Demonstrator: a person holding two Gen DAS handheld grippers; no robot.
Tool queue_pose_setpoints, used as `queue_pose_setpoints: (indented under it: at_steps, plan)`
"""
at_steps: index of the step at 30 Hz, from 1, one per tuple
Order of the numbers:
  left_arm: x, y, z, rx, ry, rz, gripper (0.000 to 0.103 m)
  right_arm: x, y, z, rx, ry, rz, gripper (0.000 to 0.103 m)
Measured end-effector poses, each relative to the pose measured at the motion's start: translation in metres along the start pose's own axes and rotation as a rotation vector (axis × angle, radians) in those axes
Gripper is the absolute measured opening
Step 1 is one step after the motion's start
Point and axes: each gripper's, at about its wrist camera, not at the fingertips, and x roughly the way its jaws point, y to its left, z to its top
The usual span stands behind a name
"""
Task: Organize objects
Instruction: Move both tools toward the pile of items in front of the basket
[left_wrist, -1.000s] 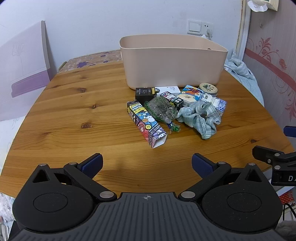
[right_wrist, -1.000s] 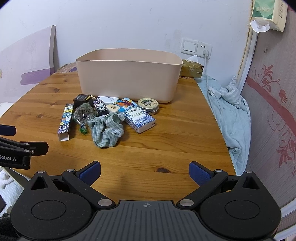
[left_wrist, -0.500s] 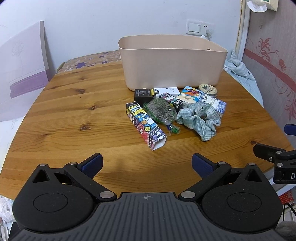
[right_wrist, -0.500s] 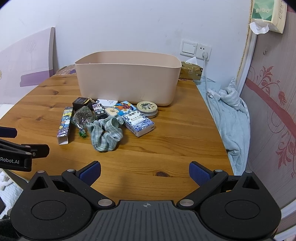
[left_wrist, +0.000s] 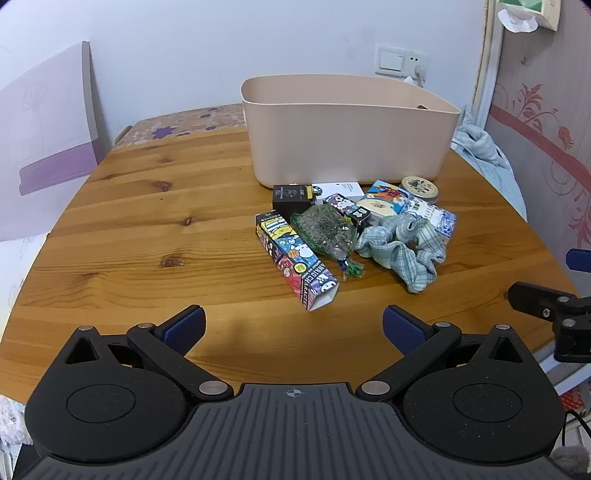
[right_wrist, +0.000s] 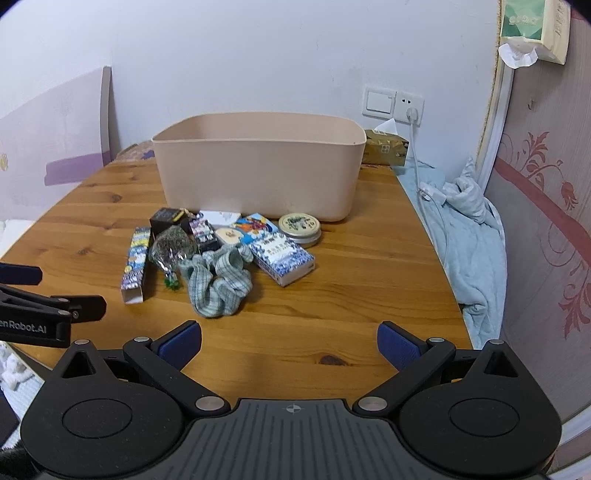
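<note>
Pink bin (right_wrist: 258, 173) sits at the table's (left_wrist: 147, 236) back edge, things piled just before it. Your left gripper (left_wrist: 293, 325) and right gripper (right_wrist: 289, 338) are spread wide, holding nothing. Grab the floppy cloth (right_wrist: 218, 273) carelessly and it may drag its neighbours.

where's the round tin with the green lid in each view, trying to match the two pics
Left wrist view: the round tin sits right of centre, at the far right end of the clutter, just before the beige bin.
Right wrist view: the round tin sits near centre, right of the pile, by the bin's near right corner.
Shared landmark: the beige bin.
</note>
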Motion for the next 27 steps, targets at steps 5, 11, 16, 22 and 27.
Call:
queue_pose_setpoints:
  at_steps: [5, 11, 16, 22, 27]
  plan:
    - [0.006, 0.002, 0.001, 0.001, 0.013, -0.006, 0.103, 0.003, -0.003, 0.003, 0.024, -0.011, 0.021, 0.103]
    - [0.015, 0.002, 0.003, 0.010, 0.024, -0.005, 0.103, 0.013, -0.002, 0.003, 0.028, -0.009, 0.042, 0.100]
    - [0.025, 0.003, 0.008, 0.007, 0.034, -0.019, 0.103, 0.022, 0.001, 0.005, 0.016, -0.009, 0.062, 0.098]
    - [0.034, 0.002, 0.013, 0.020, 0.041, -0.042, 0.103, 0.033, 0.001, 0.008, 0.020, -0.005, 0.085, 0.096]
    - [0.043, 0.003, 0.018, 0.013, 0.050, -0.052, 0.103, 0.042, 0.005, 0.010, 0.005, 0.005, 0.094, 0.093]
